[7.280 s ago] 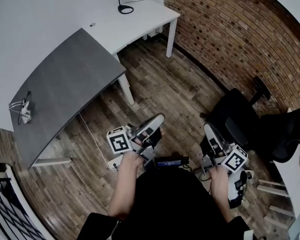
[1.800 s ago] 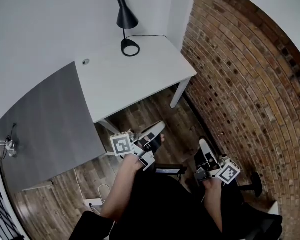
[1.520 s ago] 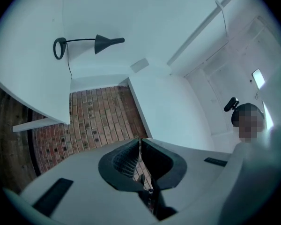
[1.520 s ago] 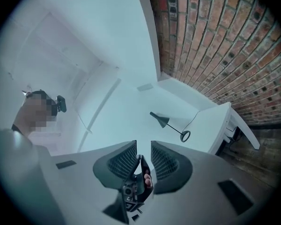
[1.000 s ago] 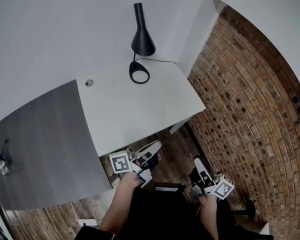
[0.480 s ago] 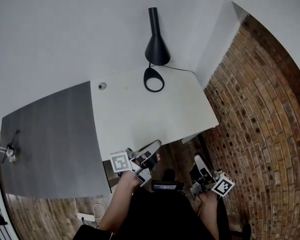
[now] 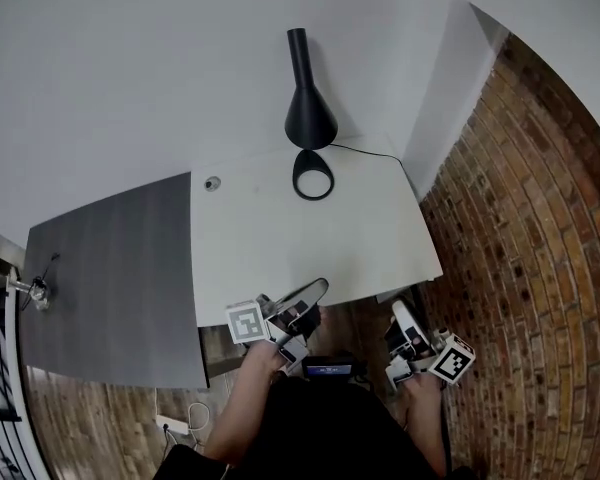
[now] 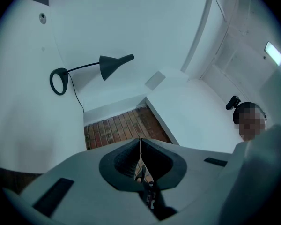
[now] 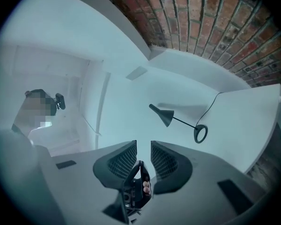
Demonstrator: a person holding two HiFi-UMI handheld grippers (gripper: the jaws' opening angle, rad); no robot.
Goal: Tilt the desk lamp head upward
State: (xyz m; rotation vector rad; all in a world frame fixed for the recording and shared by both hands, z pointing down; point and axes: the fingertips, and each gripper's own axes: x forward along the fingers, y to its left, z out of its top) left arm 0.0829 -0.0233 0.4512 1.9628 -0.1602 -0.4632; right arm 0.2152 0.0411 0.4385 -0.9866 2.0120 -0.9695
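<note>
Desk [image 7: 310, 258]: left hand-held gripper [image 8: 140, 142] closed, right hand-held gripper [image 9: 143, 146] ajar, empty.

Blk desk lamp [image 7: 309, 118], ring base, cone head, tilt unclear; back of white desk [image 7: 310, 253].

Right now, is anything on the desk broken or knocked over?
No, nothing stands out. The desk lamp stands upright on the white desk, not tipped, and its cord lies flat on the desktop beside it. Nothing looks spilled or broken.
</note>
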